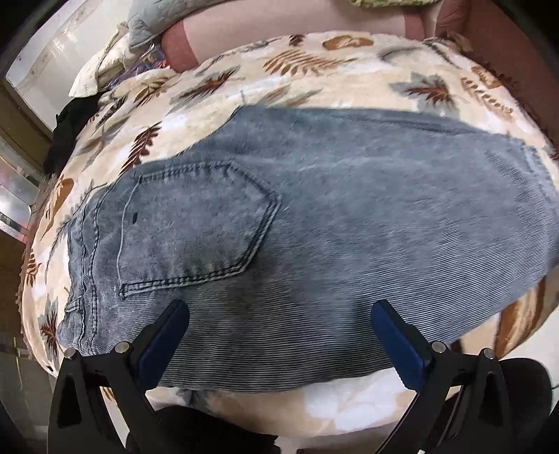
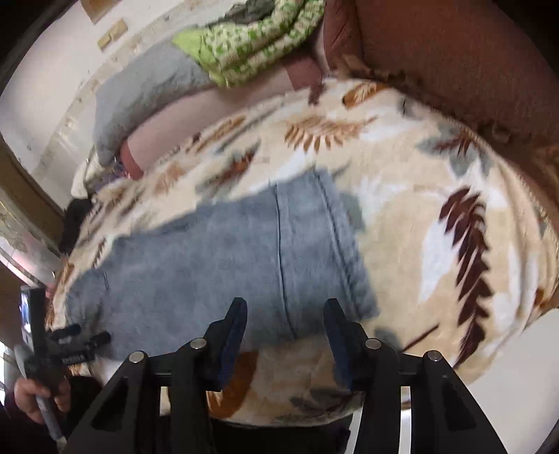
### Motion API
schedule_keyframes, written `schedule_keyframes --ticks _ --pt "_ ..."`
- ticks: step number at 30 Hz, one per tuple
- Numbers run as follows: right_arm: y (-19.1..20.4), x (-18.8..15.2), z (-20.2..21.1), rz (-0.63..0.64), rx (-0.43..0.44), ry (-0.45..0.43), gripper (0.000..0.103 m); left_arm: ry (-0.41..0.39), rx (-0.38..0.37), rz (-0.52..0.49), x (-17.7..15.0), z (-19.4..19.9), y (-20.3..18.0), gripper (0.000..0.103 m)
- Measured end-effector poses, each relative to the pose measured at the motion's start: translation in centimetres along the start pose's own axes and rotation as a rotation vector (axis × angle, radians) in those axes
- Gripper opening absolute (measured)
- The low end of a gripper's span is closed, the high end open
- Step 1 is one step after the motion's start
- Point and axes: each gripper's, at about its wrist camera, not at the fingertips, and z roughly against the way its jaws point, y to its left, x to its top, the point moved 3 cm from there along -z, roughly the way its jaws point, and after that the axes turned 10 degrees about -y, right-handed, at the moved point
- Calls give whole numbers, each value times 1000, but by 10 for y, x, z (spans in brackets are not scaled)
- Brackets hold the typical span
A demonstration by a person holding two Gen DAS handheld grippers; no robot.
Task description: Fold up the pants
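The left tongs (image 1: 279, 314) were wide apart over the blue pants (image 1: 314, 216), holding nothing. The right tongs (image 2: 284, 314) stood partly apart, holding nothing. The pants lay flat on the leaf blanket (image 1: 314, 63)

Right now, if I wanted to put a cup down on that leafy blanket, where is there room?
The leaf-print blanket lies bare to the right of the jeans, up to the brown sofa arm. A strip also runs between the jeans and the pink backrest. The far left corner is crowded with a black garment.
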Motion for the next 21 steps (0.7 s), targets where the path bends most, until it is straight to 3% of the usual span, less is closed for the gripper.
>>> schedule_keyframes --ticks 3,8,14,20,21 --pt "-2 6 -7 1 -55 -8 49 -15 -34 -13 6 4 -11 103" --pt "-6 0 -31 -47 -44 17 49 22 -24 -54 2 -11 -20 103" --pt "-11 -7 -52 -75 -28 30 50 34 -59 -15 -1 -23 -17 103" --pt "-22 -2 -34 -165 34 27 51 48 -61 -34 2 -27 -15 103" --pt "-27 0 -26 -191 49 13 57 52 -55 -37 2 -25 -14 103"
